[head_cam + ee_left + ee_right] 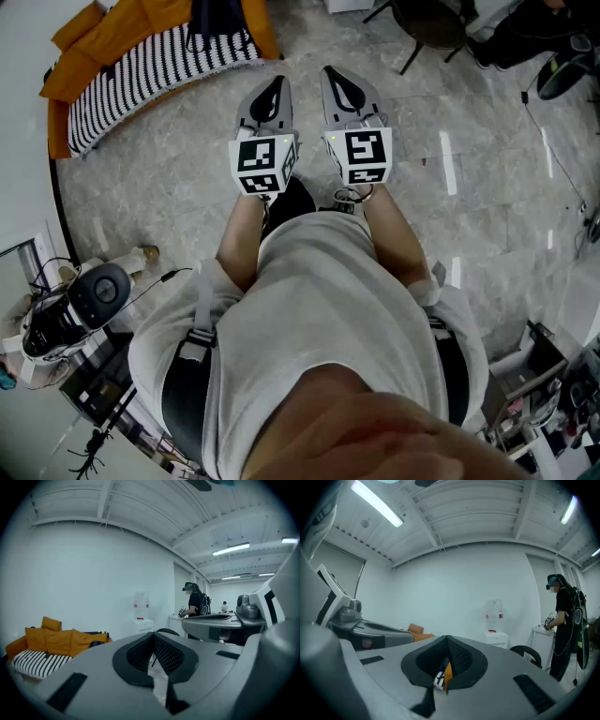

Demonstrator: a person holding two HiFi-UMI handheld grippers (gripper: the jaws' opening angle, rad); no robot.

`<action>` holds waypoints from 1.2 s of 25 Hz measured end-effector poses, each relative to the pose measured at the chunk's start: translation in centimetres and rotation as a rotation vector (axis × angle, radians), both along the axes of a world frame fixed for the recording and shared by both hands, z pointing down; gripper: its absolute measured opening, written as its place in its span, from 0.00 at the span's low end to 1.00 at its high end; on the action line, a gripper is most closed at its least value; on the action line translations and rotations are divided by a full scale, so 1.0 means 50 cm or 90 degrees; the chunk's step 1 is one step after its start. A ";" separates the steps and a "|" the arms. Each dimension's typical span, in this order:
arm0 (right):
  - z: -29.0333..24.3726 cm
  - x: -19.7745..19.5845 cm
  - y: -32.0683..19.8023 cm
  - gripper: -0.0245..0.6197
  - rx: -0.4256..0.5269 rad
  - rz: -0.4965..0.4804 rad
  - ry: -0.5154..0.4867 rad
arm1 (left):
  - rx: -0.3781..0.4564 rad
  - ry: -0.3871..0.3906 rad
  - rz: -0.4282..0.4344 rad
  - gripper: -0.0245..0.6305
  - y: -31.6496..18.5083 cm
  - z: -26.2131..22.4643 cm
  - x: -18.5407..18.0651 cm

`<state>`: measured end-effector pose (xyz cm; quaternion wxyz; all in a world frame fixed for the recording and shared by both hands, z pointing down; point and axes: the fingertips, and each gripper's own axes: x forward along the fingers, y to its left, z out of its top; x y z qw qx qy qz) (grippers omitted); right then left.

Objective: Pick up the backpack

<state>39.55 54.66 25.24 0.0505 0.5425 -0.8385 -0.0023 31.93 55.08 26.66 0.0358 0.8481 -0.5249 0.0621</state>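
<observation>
Left gripper [152,639]: holding its jaws together, empty.
Orange sofa [56,644]: sitting left, against the wall.
Person [193,603]: standing beyond, wearing a headset.

Up and left beyond the left gripper [277,86], the orange sofa [112,37] runs off the top edge; the dark bag [216,21] on it is cropped too, its shape impossible to tell.

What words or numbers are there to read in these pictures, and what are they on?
No words or numbers can be read anywhere.
Left marker cube and right marker cube: only black-and-white square patterns, no letters.
Water dispenser: red label patches, too small and blurred to read.
</observation>
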 end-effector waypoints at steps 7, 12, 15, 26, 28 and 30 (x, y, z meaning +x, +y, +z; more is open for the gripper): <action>0.049 -0.086 -0.059 0.10 -0.057 -0.008 0.008 | -0.055 0.000 -0.003 0.06 -0.053 0.046 -0.083; 0.038 -0.162 -0.152 0.10 -0.058 0.010 0.049 | -0.091 -0.005 0.017 0.06 -0.136 0.066 -0.177; 0.021 -0.216 -0.188 0.10 -0.051 0.008 0.061 | -0.106 -0.011 0.020 0.06 -0.180 0.064 -0.250; -0.012 -0.412 -0.344 0.10 -0.044 -0.015 0.057 | -0.084 0.037 -0.037 0.06 -0.334 0.040 -0.469; -0.024 -0.453 -0.374 0.10 -0.039 -0.030 0.063 | -0.091 0.038 -0.037 0.06 -0.355 0.040 -0.497; -0.024 -0.487 -0.407 0.10 -0.041 -0.042 0.069 | -0.099 0.043 -0.045 0.06 -0.385 0.045 -0.523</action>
